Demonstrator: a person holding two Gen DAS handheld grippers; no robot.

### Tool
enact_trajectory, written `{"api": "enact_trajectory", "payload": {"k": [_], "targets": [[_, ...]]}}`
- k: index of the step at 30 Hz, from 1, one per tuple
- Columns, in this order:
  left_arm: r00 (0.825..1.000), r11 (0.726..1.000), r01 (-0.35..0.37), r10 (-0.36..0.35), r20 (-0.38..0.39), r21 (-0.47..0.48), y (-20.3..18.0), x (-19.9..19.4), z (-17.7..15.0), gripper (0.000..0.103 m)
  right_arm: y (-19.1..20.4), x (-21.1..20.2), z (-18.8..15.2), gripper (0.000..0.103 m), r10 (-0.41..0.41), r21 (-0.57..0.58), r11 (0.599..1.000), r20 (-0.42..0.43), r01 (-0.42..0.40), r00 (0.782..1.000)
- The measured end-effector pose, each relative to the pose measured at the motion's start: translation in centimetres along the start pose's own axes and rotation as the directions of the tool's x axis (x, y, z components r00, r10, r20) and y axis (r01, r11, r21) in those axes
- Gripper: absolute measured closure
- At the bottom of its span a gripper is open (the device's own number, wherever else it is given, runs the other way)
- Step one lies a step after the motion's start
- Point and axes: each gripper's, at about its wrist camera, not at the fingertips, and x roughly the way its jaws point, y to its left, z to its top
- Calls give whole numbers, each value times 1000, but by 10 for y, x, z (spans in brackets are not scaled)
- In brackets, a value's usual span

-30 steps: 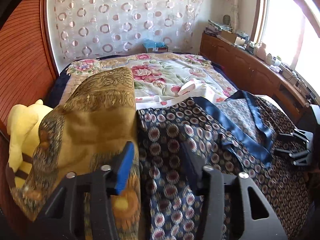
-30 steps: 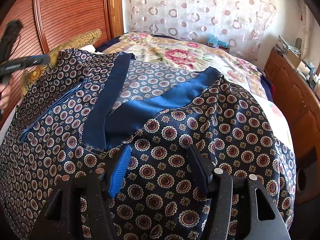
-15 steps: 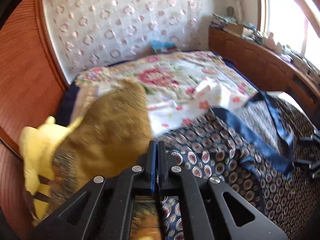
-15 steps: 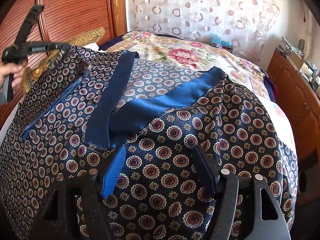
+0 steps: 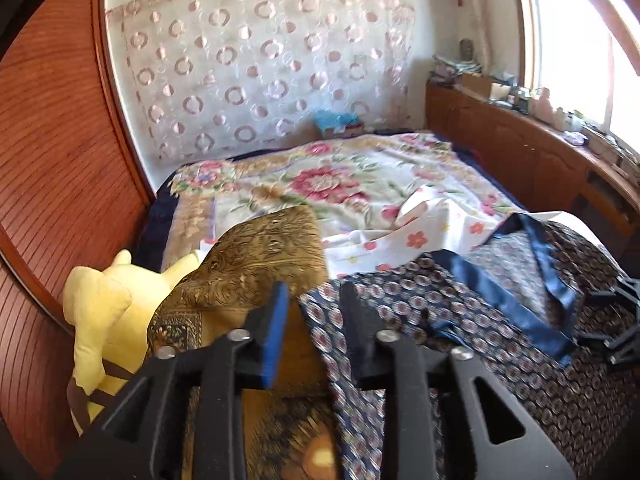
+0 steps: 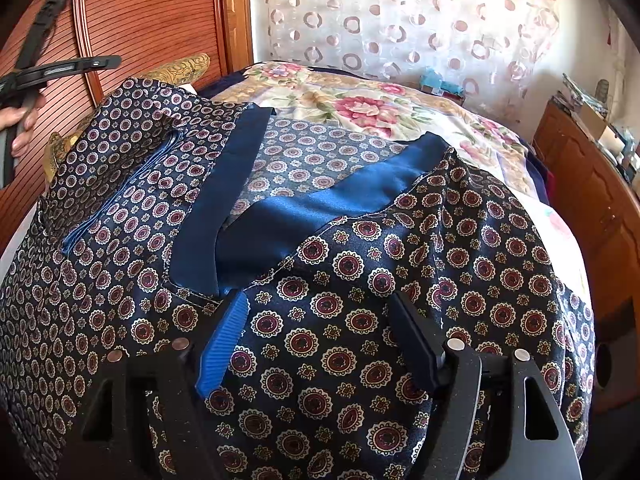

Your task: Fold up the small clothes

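Bed (image 5: 352, 176) under patterned robe (image 6: 320, 320); left hand-held gripper (image 5: 314, 308) just reopened, empty; right hand-held gripper (image 6: 320, 312) widening, empty.

Navy medallion-print garment (image 6: 320, 320) spread on bed

The robe (image 6: 320, 320) ran off the right wrist view's bottom and left edges, and the right gripper (image 6: 320, 340) covered part of it at 6 o'clock. At 9 o'clock a hand (image 6: 24, 120) was cut by the frame. In the left wrist view, cloth near the left gripper (image 5: 312, 320) was blurred, and shelf clutter (image 5: 540, 100) at 2 o'clock was too small to identify.
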Motion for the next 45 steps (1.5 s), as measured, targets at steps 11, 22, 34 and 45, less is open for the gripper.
{"api": "enact_trajectory", "payload": {"k": [11, 22, 34, 45], "targets": [[971, 992, 124, -128, 201, 32, -52, -95, -39, 17, -2, -2, 0, 28, -10, 8, 1000, 4, 10, 1000], [965, 988, 153, -143, 220, -26, -81, -136, -80, 17, -14, -85, -40, 28, -46, 87, 996, 147, 34, 988], [982, 986, 108, -87, 164, -123, -84, -138, -130, 17, -89, -158, -130, 28, -183, 291, 948, 158, 131, 970], [994, 991, 105, -107, -17, -88, -105, -95, -149, 17, -131, -155, -196, 28, -184, 419, 895, 38, 152, 982]]}}
